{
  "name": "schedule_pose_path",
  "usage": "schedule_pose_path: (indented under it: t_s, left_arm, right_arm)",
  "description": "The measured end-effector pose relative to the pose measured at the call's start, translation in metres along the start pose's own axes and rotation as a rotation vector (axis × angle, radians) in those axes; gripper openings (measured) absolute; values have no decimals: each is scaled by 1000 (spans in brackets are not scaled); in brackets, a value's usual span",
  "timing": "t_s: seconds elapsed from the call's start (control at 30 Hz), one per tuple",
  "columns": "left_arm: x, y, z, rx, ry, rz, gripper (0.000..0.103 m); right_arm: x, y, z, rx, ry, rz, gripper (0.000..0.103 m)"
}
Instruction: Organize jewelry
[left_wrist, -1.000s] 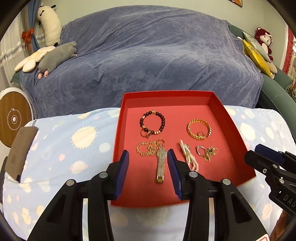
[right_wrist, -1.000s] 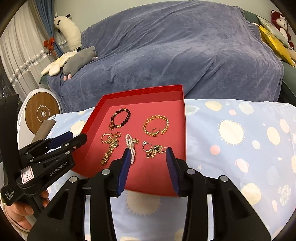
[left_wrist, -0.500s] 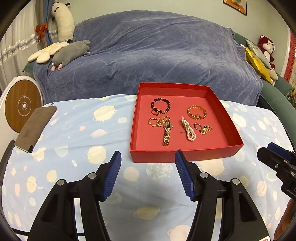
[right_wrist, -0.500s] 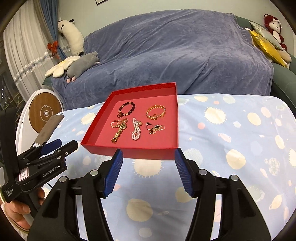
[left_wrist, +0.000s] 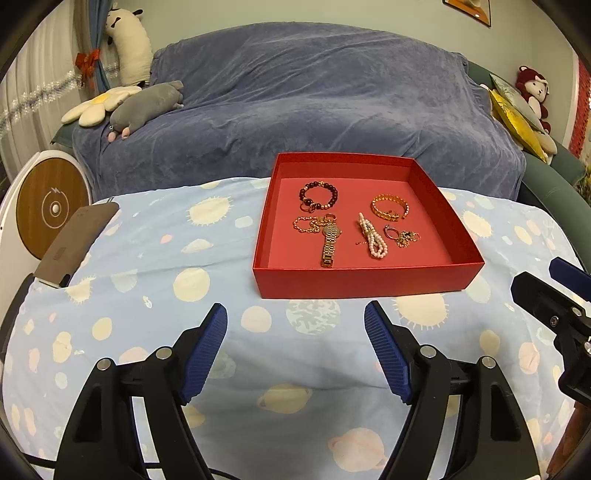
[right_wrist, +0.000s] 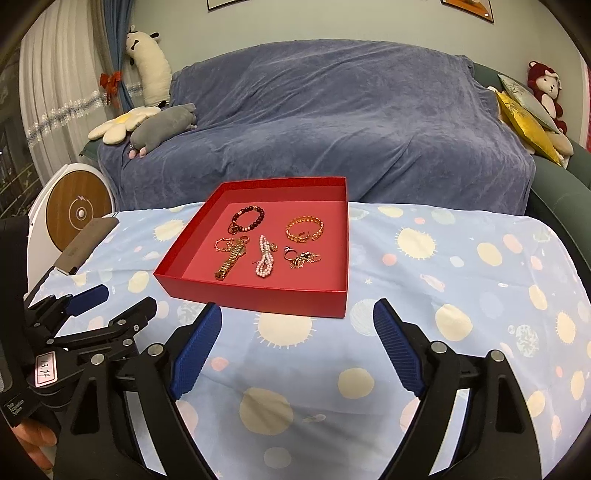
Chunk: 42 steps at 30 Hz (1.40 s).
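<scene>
- Phone (left_wrist: 75, 243): dark slab lying at the left edge of the table, partly over the side.
- Tablecloth (left_wrist: 155, 258): pale blue with sun and planet prints, covering the table under everything you handle.
- Your left gripper (left_wrist: 295, 350): held above the cloth near the table's front edge, fingers spread wide with nothing between them.
- Red tray (left_wrist: 365, 284): shallow open box toward the table's far edge, holding all the jewelry.
- Beaded bracelet (left_wrist: 318, 194): dark beads, far left corner of the tray floor.
- Gold chain (left_wrist: 306, 224): loose heap by the tray's left wall, touching the watch's dial end.
- Gold watch (left_wrist: 330, 242): laid lengthwise toward the tray's front wall.
- Pearl strand (left_wrist: 373, 242): folded, just right of the watch.
- Gold bangle (left_wrist: 389, 208): far right part of the tray floor.
- Ring (left_wrist: 390, 232) and small tangle (left_wrist: 406, 236): near the tray's right wall; the tangle is possibly earrings, too small to tell.
- Your right gripper (right_wrist: 297, 341): above the cloth in front of the tray, fingers equally wide apart and empty.
</scene>
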<state>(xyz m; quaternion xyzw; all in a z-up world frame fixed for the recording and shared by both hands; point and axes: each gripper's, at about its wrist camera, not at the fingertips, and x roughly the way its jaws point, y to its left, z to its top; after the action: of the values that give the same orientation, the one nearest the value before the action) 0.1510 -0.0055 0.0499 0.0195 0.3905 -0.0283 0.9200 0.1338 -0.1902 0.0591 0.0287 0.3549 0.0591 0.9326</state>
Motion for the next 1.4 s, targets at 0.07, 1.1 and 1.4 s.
schedule_pose_path:
  t_s: [0.07,1.1,1.4]
  left_arm:
    - [1,-2,-1,10,0,2,74]
    - [-2,-3,-6,18,2,6,83]
    - [-3,-4,-7,10,7,7,83]
  right_arm:
    - [4,2,-2,-1,10,3,85]
    - [13,14,-13,-47,30,-18,90]
    - [12,12,-15,-31,27,-21,92]
